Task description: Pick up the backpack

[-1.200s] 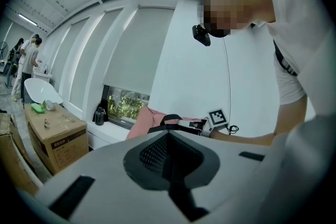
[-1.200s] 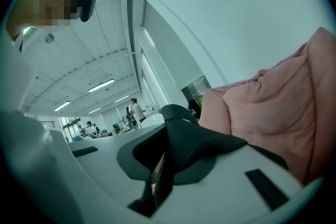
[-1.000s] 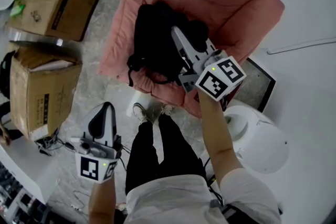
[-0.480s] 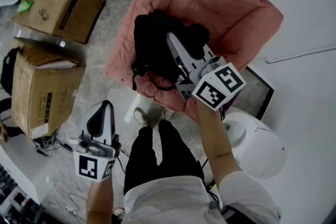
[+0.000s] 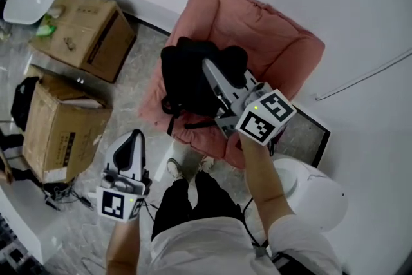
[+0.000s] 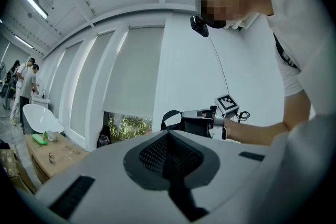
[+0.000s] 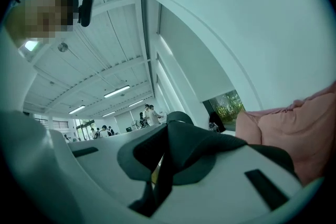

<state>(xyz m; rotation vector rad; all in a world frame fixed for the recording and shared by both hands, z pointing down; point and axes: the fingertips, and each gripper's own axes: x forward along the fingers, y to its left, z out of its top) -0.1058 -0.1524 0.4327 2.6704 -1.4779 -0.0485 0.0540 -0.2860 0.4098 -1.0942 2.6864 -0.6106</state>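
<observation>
The black backpack hangs over the pink armchair, with its straps dangling toward the seat's front edge. My right gripper reaches into its top and is shut on a black strap that fills the jaws in the right gripper view. My left gripper hangs low at the left above the floor, shut and holding nothing. In the left gripper view its closed jaws point level toward the backpack and the right gripper's marker cube.
Two cardboard boxes stand on the floor at the left, and a black bag lies beside the nearer one. A white round appliance sits at the right by a dark mat. The person's legs and shoes are below.
Both grippers have risen. The backpack has come up off the armchair seat with the right gripper, and its straps now hang free.
</observation>
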